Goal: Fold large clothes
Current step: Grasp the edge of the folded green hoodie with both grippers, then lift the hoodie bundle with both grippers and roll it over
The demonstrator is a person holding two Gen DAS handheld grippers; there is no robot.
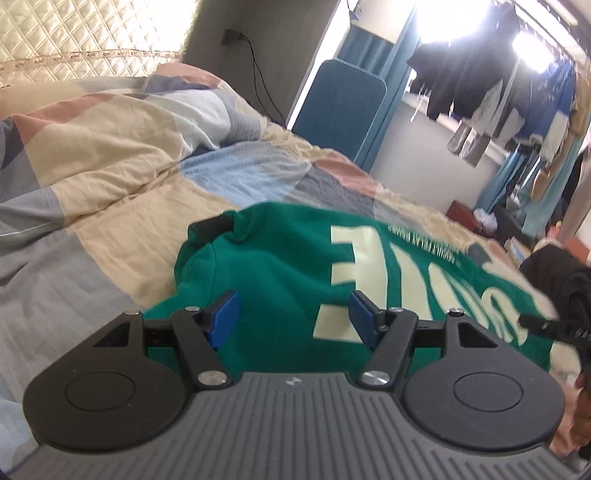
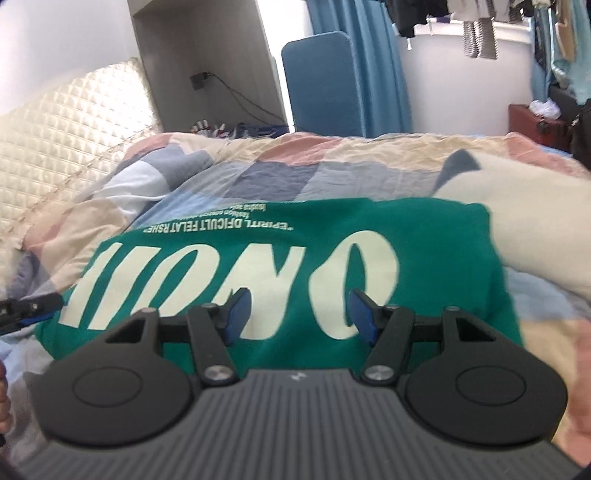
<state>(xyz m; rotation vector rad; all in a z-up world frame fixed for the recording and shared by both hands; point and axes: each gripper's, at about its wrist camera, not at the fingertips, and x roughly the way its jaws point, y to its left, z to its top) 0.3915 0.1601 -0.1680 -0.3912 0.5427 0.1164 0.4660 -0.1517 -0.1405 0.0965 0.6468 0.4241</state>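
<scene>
Green sweatshirt [image 2: 280,258], one, on patchwork quilt [image 1: 110,166]; two gaping grippers [image 1: 293,319] [image 2: 295,315]

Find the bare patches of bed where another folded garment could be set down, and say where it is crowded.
Free: the patchwork quilt between the green sweatshirt and the quilted headboard, and quilt beyond the sweatshirt's far edge. Crowded: right of the sweatshirt, where a cream bundle lies.
</scene>
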